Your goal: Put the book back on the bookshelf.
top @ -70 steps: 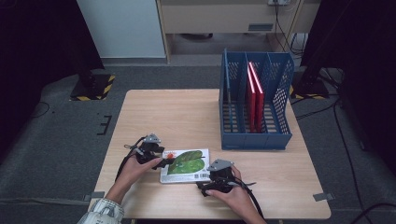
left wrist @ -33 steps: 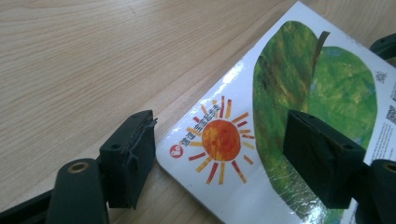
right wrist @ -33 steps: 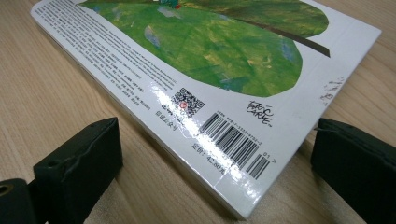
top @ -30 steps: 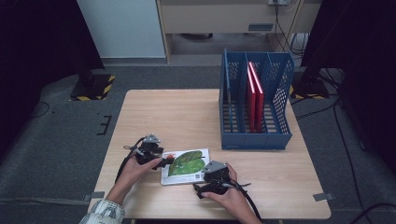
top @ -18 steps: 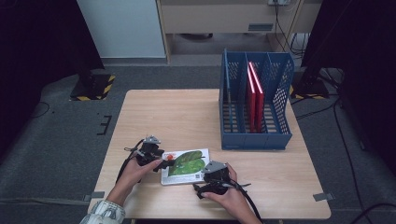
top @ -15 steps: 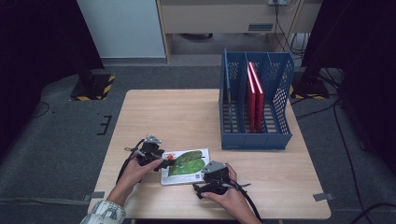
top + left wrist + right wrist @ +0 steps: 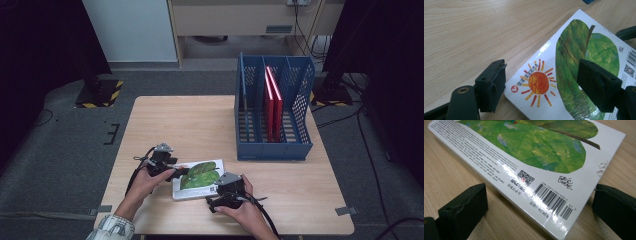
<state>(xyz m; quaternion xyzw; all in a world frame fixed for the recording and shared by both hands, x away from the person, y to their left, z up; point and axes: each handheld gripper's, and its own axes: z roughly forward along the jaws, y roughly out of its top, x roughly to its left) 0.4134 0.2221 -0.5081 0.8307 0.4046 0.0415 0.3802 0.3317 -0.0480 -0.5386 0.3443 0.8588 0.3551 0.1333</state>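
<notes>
My book [image 7: 198,178] lies flat (back cover up, signed "Eric Carle", price 42.80), long axis across the table [image 7: 200,125]; both grippers, left [image 7: 176,170] and right [image 7: 216,199], are spread around its corners.

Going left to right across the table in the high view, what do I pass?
Left gripper → picture book → right gripper → blue file rack, which holds the red books.

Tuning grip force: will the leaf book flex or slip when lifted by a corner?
The book looks like a thick board book with a squared edge, so it is probably stiff and unlikely to droop. Its cover shows glare, so it is likely slick against the pads. It lies flat on the table, so it should slide rather than tip if pushed.
</notes>
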